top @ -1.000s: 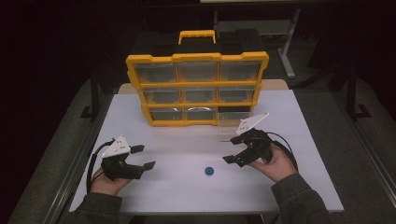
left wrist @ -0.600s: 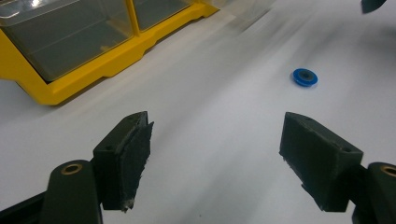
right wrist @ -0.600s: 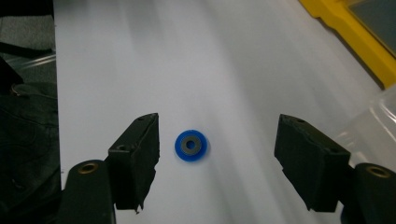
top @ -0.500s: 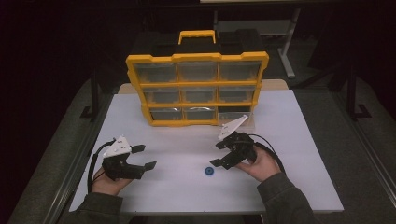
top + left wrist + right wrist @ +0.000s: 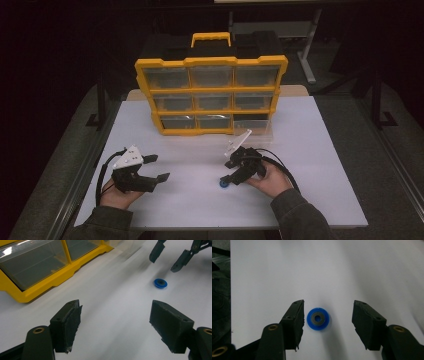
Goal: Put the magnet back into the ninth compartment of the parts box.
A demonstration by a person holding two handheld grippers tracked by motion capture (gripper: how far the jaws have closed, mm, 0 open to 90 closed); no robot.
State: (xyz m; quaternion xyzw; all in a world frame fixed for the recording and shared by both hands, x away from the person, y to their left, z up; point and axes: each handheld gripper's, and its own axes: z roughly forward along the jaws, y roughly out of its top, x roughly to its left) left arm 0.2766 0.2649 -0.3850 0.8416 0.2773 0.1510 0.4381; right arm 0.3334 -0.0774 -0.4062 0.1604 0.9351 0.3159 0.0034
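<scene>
A small blue disc [image 5: 223, 183] with a grey centre lies flat on the white table [image 5: 310, 150]. My right gripper [image 5: 227, 172] points down over it. In the right gripper view the disc [image 5: 318, 318] sits between the jaws of that gripper [image 5: 328, 307], nearer the left pad, with neither pad pressing on it. These jaws have just been closing and still stand apart. My left gripper [image 5: 159, 167] rests at the table's left, open with nothing in it [image 5: 116, 312]. From there the disc [image 5: 160, 283] and the right gripper [image 5: 166, 261] show farther off.
A yellow organiser [image 5: 210, 95] with clear drawers and a yellow handle stands upright at the back middle of the table; its frame [image 5: 37, 287] is close to my left gripper. A clear drawer [image 5: 252, 126] sticks out at its lower right. Dark floor surrounds the table.
My right gripper has moved left and down until its jaws straddle the blue disc, and the jaws have narrowed. The left gripper has stayed where it was.
</scene>
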